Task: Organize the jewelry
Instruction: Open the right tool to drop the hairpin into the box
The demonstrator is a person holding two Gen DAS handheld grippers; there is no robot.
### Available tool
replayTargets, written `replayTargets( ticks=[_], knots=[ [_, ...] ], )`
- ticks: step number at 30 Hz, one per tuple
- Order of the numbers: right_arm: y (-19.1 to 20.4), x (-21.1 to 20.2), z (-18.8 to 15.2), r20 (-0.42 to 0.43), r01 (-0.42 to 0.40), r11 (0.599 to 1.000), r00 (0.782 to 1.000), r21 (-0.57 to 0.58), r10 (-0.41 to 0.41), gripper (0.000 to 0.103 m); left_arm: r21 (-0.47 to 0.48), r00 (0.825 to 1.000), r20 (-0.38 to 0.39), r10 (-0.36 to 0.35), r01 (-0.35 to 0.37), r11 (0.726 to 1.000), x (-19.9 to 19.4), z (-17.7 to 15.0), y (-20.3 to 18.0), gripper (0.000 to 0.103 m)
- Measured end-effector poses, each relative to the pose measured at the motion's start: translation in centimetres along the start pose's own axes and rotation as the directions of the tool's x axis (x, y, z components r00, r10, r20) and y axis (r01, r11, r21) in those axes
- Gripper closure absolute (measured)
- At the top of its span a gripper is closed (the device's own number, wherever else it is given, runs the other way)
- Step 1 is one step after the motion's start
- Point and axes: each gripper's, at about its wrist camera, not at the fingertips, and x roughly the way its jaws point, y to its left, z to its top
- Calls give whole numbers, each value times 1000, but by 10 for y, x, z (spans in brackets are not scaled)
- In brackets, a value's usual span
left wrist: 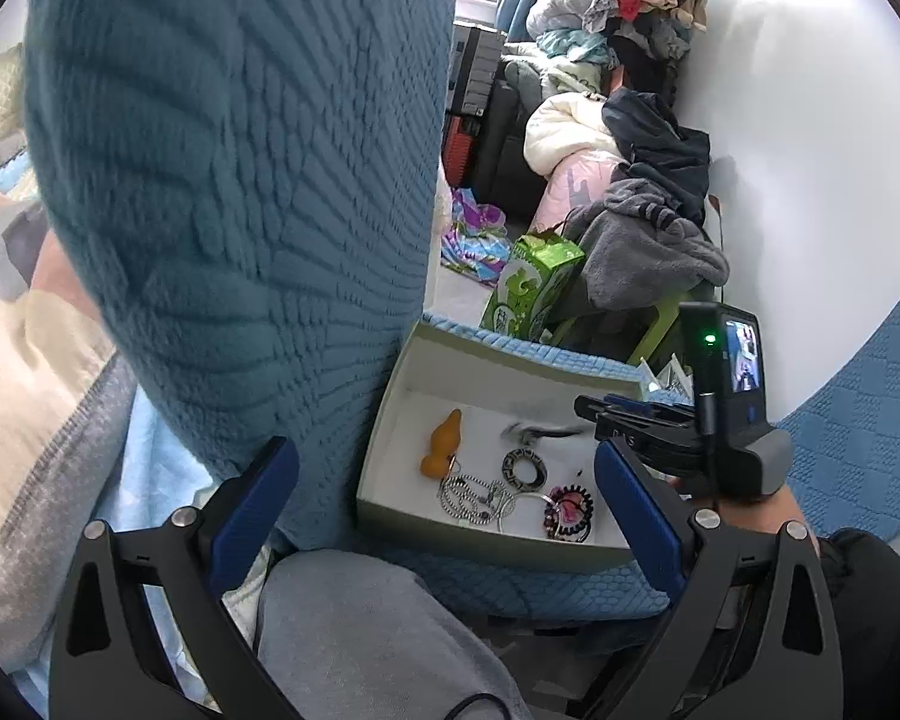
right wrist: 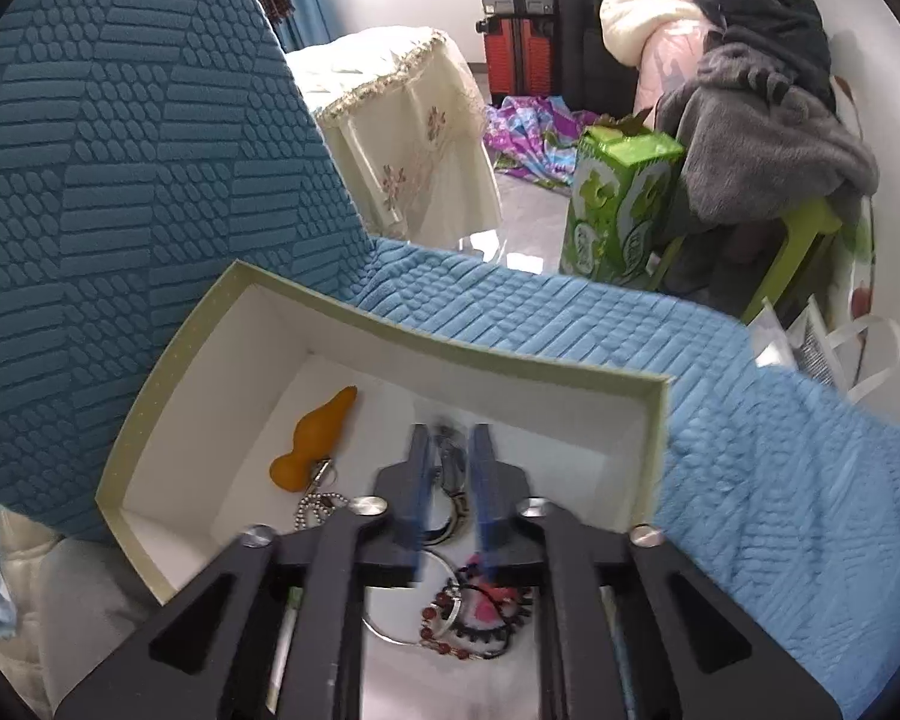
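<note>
Below centre in both views we see one shallow white box (right wrist: pixel 390 330) on blue upholstery, holding one orange pendant (right wrist: pixel 318 444), one ball chain (left wrist: pixel 471 498), one patterned ring (left wrist: pixel 525 468) and one red-black beaded piece (left wrist: pixel 570 510). Our right gripper (right wrist: pixel 450 450) stands slightly apart over something dark, perhaps a clip. Our left gripper (left wrist: pixel 444 516) gapes wide, empty.

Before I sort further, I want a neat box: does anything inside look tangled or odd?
Yes. The bead chain lies in a bunched heap beside the orange pendant in the box; whether it is knotted is unclear.
</note>
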Motion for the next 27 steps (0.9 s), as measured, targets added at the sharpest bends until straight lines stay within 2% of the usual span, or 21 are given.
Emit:
replayTargets(
  ticks=[4, 7, 8, 9, 12, 17, 19, 21, 23, 27],
  knots=[
    [-8, -33, 7, 44, -10, 1000, 999, 17, 9, 65, 24, 1000, 27, -7, 6, 1000, -9, 9, -11, 4],
    [-17, -69, 13, 105, -16, 1000, 994, 26, 13, 50, 41, 999, 47, -12, 10, 999, -15, 14, -20, 4],
    [-21, -85, 15, 129, -11, 1000, 992, 29, 7, 40, 50, 998, 54, -11, 9, 999, -17, 17, -22, 4],
    [-23, -98, 17, 154, -6, 999, 988, 35, 0, 34, 59, 998, 64, -7, 3, 998, -20, 20, -26, 4],
    [-33, -147, 19, 239, -1, 999, 971, 46, -10, 33, 63, 996, 87, -21, 16, 998, -26, 25, -33, 4],
    [-40, -199, 14, 315, -7, 999, 949, 50, -9, 26, 72, 993, 117, -18, 9, 997, -35, 33, -44, 3],
    [-42, -211, 9, 330, -16, 998, 944, 66, -7, 26, 79, 992, 124, -16, 7, 997, -38, 34, -47, 3],
    [-43, -224, 3, 354, -27, 996, 935, 84, -5, 20, 79, 991, 129, -23, 12, 997, -41, 35, -48, 3],
    [-41, -233, -9, 385, -57, 994, 923, 91, 18, 20, 84, 990, 136, -25, 13, 996, -43, 33, -50, 3],
    [-37, -238, -32, 402, -25, 992, 915, 126, -28, 19, 113, 989, 144, -24, 8, 994, -49, 26, -57, 2]
  ],
)
